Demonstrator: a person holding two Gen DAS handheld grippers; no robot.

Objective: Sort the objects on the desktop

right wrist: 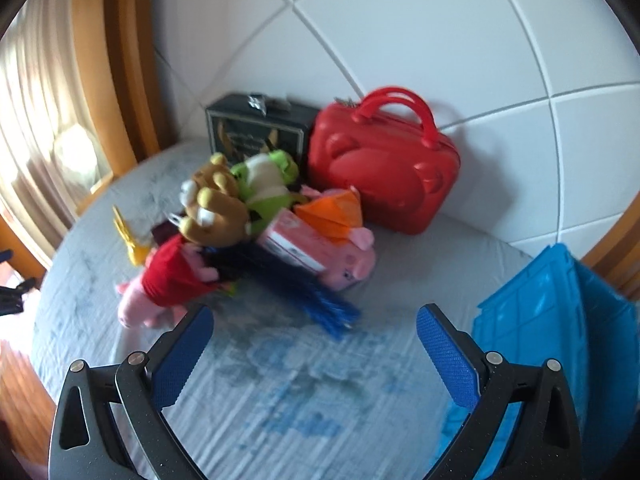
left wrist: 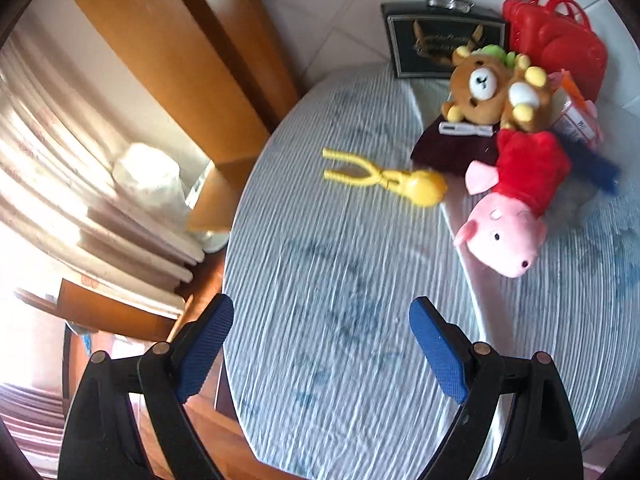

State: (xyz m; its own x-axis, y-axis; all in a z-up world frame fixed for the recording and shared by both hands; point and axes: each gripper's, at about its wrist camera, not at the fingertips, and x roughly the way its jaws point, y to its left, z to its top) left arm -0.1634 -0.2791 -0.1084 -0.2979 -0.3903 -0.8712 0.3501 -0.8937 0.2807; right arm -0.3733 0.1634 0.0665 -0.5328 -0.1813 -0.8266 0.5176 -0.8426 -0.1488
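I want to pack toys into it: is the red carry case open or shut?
Shut. The red carry case stands upright against the tiled wall, its two halves together and both handles up; no gap shows along the seam.

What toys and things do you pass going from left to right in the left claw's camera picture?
Yellow clip toy → brown bear → pink pig in the red dress → red case. Both claws are open and empty.
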